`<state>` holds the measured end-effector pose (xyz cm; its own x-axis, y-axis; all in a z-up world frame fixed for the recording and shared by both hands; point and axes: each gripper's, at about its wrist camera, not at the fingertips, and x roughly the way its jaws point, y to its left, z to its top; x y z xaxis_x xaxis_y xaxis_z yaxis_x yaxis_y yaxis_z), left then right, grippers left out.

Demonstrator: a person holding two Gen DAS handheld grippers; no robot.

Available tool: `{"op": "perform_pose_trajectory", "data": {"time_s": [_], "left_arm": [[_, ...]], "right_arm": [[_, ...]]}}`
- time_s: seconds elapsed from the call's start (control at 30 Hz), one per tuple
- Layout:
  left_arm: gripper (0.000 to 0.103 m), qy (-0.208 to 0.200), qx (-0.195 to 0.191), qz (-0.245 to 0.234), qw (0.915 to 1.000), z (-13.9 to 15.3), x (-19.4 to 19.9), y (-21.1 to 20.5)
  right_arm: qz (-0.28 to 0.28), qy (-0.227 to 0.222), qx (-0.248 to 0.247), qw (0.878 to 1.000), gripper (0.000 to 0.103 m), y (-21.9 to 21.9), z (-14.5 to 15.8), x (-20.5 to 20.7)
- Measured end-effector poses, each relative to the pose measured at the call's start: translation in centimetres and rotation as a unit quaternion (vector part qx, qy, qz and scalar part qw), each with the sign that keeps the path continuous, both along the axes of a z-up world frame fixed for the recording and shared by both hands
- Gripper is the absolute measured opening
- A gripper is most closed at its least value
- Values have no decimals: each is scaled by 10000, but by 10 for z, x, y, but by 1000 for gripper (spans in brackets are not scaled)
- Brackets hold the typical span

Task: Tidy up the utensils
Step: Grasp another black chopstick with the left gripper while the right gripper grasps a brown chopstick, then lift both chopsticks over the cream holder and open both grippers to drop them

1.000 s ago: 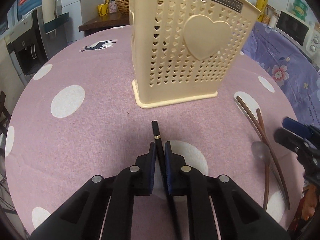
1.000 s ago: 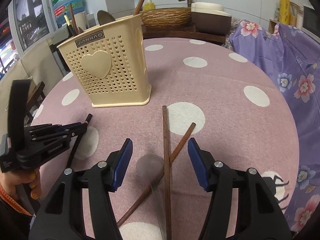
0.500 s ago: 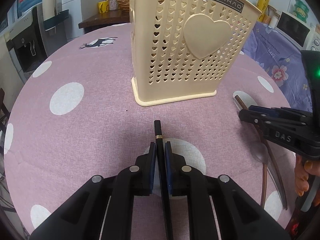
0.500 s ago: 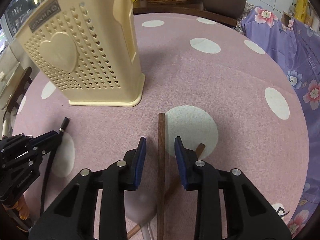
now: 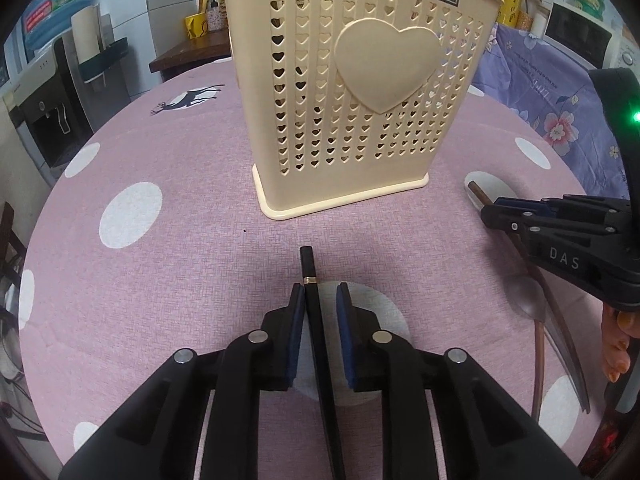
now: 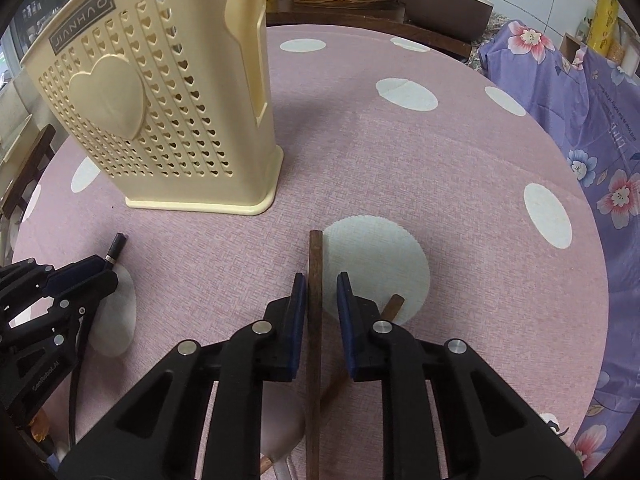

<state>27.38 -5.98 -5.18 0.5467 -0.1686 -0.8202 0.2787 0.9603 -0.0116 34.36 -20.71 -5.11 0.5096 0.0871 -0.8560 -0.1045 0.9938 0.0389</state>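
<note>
left gripper [image 5: 320,300] jaws apart around black chopstick [image 5: 316,320] | right gripper [image 6: 322,292] jaws apart around brown chopstick [image 6: 315,300] | cream utensil holder [image 5: 352,92] upright behind

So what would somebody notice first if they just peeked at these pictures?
Probably the tall cream holder with heart-shaped holes and a big heart on its side, standing on the pink polka-dot tablecloth. Next, two black claws in front of it: the left claw straddles a black chopstick, and the right claw straddles a brown one.
</note>
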Motion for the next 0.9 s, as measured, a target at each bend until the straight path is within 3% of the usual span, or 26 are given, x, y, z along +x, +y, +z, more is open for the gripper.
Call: {"op": "perform_pose_trajectory", "data": {"time_s": [0.27,0.57,0.9], "left_arm": [[9,-27,32,17,10000,0,1,1],[8,-50,-146,51,9999,2,2,5],[8,-576,-896,8,9943,56,-23,30]], "right_arm": [[28,7,43,10000,8,1,1,-1],[-94,-252,587,9979,8,-11,14,-11],[-89,-1025,1436,9843,8,-27,75,-62]]}}
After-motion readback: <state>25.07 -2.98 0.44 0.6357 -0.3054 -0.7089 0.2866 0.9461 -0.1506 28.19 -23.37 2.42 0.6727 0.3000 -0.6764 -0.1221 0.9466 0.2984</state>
